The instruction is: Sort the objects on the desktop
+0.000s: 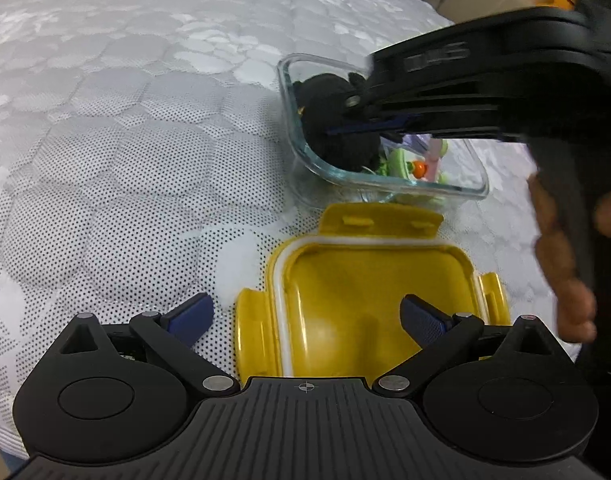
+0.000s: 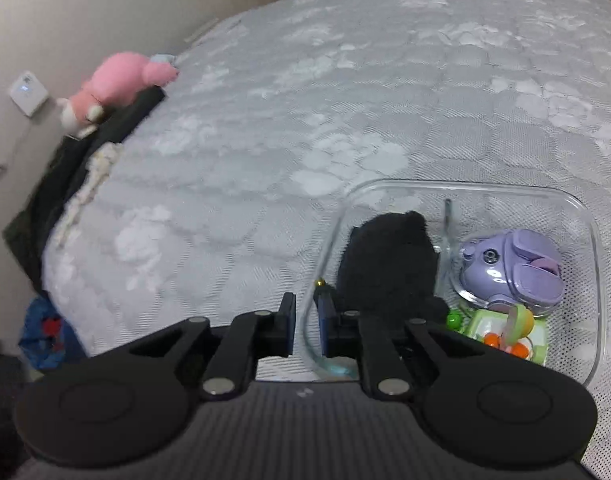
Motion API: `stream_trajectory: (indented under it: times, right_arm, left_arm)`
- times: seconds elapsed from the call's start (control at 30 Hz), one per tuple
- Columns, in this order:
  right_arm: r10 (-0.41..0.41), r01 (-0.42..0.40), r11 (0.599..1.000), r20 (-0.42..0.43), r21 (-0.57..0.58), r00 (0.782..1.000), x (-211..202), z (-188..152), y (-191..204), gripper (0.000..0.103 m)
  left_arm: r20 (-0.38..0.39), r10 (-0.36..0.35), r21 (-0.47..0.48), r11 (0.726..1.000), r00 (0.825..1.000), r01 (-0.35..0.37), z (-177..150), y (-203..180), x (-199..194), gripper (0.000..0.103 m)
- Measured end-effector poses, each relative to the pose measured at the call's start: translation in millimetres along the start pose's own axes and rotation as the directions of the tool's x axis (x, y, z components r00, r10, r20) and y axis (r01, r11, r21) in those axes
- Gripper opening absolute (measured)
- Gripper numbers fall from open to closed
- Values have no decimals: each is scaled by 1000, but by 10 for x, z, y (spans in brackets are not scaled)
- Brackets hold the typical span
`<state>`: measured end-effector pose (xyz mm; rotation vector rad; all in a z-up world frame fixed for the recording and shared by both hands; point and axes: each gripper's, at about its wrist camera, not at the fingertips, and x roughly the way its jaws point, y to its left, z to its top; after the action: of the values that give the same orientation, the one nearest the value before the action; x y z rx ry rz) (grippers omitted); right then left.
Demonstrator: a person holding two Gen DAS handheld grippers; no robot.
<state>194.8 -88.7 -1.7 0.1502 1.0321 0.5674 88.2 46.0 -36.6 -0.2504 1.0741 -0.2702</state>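
Observation:
A clear glass container (image 2: 593, 240) sits on the grey quilted surface and holds a black plush toy (image 2: 389, 256), a purple toy (image 2: 513, 268) and a green toy with orange bits (image 2: 501, 328). My right gripper (image 2: 305, 328) is at the container's near left corner, its fingers close together astride the glass wall; whether it pinches the wall is unclear. In the left wrist view the container (image 1: 445, 188) lies beyond a yellow lid (image 1: 369, 280), lying inside-up. My left gripper (image 1: 305, 316) is open just above the lid's near edge. The right gripper (image 1: 369, 124) reaches in from the right.
A pink plush toy (image 2: 121, 80) lies on dark cloth (image 2: 85, 152) at the surface's far left edge by a beige wall. A blue and red item (image 2: 45, 328) lies below that edge. A white wall device (image 2: 27, 90) is on the left.

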Motion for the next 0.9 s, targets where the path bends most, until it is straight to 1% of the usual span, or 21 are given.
stream_trajectory:
  times: [0.03, 0.1, 0.2, 0.27, 0.33, 0.37, 0.4, 0.47, 0.5, 0.57, 0.6, 0.63, 0.7, 0.73, 0.77, 0.8, 0.83, 0.87, 0.9]
  right_arm:
    - [-18, 18, 1000, -3, 3, 1000, 37, -2, -6, 10]
    - [-26, 26, 999, -15, 21, 1000, 69, -6, -37, 3]
    - [-21, 25, 998, -68, 52, 997, 140, -29, -118, 0]
    - [-12, 23, 996, -125, 87, 992, 273, -73, -202, 0]
    - [3, 12, 993, -123, 119, 992, 300, -101, -300, 0]
    - [18, -2, 990, -118, 138, 993, 285, -107, -351, 1]
    - [43, -24, 987, -113, 161, 993, 240, -94, -388, 7]
    - [76, -59, 984, -94, 169, 993, 101, -62, -408, 17]
    - [81, -69, 985, -68, 156, 994, -2, -33, -393, 26]
    - [70, -71, 990, 5, 118, 998, -210, 34, -342, 38]
    - [50, -56, 994, 57, 96, 997, -298, 68, -313, 40]
    - [16, -24, 998, 116, 66, 993, -371, 98, -271, 40]
    - [-60, 62, 998, 192, -6, 980, -391, 144, -178, 40]
    - [-78, 83, 996, 176, -22, 981, -312, 162, -158, 39]
    - [-92, 99, 995, 156, -34, 983, -227, 179, -142, 35]
    - [-88, 90, 996, 109, -20, 990, -107, 190, -157, 35]
    - [-110, 111, 994, 85, -4, 990, 23, 177, -180, 36]
    - [-143, 144, 989, 90, -13, 986, 105, 167, -189, 36]
    - [-169, 172, 985, 94, -18, 981, 179, 159, -201, 40]
  left_arm:
    - [1, 3, 6, 1000, 1000, -3, -5, -6, -5, 102]
    - [2, 7, 12, 1000, 1000, -7, -10, -9, -9, 102]
    - [1, 6, -1, 1000, 1000, -6, -7, 7, 1, 102]
    - [-1, 3, -10, 1000, 1000, -3, -6, 17, 11, 102]
    - [-1, 2, -8, 1000, 1000, -2, -17, 18, 5, 102]
    - [0, 5, -4, 1000, 1000, -5, -21, 19, -3, 102]
    - [2, 9, -3, 1000, 1000, -9, -19, 24, -9, 102]
    - [6, 16, -2, 1000, 1000, -16, -14, 35, -19, 102]
    - [8, 14, -10, 1000, 1000, -13, -6, 46, -18, 102]
    - [10, 8, -25, 1000, 1000, -7, 8, 65, -12, 102]
    - [5, 4, -29, 1000, 1000, -4, 11, 65, 1, 102]
    - [-1, 2, -27, 1000, 1000, -2, 14, 60, 17, 102]
    - [-7, 1, -13, 1000, 1000, -1, 6, 39, 33, 102]
    - [-9, 1, -6, 1000, 1000, -1, 0, 27, 39, 102]
    - [-10, 0, 1, 1000, 1000, 0, -6, 19, 42, 102]
    - [-10, 0, 4, 1000, 1000, 0, -12, 20, 42, 102]
    - [-10, 0, 6, 1000, 1000, 0, -16, 24, 42, 102]
    - [-10, 2, 2, 1000, 1000, -2, -16, 34, 43, 102]
    - [-11, 4, -4, 1000, 1000, -4, -15, 47, 44, 102]
